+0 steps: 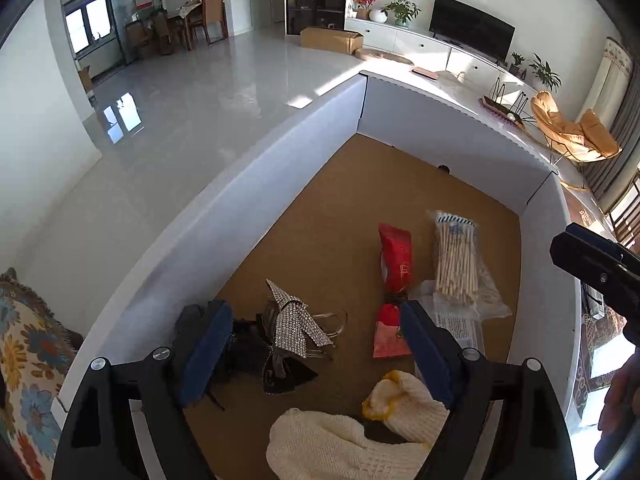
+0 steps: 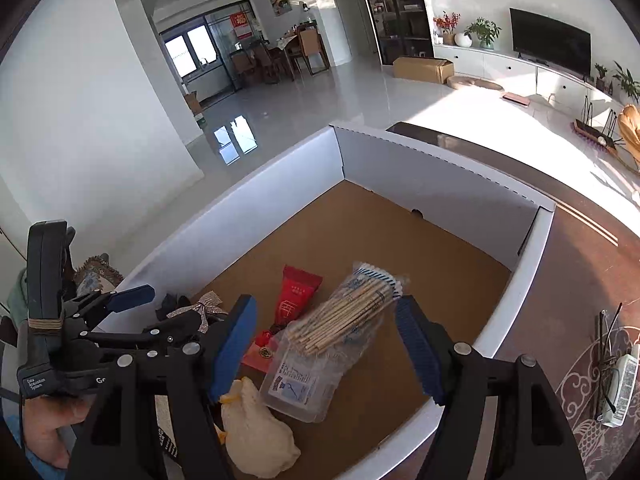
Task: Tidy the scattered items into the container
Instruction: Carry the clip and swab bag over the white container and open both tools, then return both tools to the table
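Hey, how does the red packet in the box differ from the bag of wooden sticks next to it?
The red packet is opaque red; the bag of wooden sticks is clear plastic, showing pale sticks.
The red packet is narrower; the bag of wooden sticks spreads wider.
In the right wrist view, the bag rests partly on a clear plastic case; the packet does not.
Both lie inside the white box.

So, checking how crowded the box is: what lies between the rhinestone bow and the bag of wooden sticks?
The red packet lies between the rhinestone bow and the bag of wooden sticks, clearest in the left wrist view.
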Demonstrator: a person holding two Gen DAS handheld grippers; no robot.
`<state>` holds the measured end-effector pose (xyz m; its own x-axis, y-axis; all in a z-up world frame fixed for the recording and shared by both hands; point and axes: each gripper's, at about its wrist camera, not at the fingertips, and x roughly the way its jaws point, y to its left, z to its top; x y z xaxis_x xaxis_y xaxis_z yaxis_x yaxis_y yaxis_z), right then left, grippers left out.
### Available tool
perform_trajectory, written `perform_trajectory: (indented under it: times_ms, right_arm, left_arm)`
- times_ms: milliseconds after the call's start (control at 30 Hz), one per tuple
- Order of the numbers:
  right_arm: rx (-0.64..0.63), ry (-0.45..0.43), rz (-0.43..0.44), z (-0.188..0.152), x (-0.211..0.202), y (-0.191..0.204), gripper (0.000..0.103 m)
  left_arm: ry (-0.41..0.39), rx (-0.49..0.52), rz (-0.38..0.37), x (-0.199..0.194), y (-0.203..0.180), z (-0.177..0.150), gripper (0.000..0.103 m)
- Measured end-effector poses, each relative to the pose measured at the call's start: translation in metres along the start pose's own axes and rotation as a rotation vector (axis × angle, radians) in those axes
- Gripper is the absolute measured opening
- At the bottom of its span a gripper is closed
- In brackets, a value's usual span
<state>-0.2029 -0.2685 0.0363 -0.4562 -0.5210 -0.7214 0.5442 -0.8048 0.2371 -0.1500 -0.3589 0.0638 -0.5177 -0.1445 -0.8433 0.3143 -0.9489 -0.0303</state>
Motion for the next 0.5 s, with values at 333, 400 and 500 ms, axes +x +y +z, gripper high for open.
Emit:
perform_trajectory:
  times_ms: [333,400,500]
  right_arm:
    - [-0.054,-0.087,-0.158,-0.106,-0.106,-0.071,0.072]
    - [-0.045,-0.073,-0.219,-0.149,-0.131,-0.101,0.072]
    - [-0.011,-0.029,-0.325,-0.216,-0.163,-0.146,0.072]
  left_arm:
    - [-0.174,0.223,-0.133,-0.103,-0.121,-0.048,0.087]
    - [-0.198,0.287,-0.201,-0.12,-0.16,-0.075,0.1]
    - [-0.17,0.371,-0.297,-0.116,-0.221,-0.124,0.103]
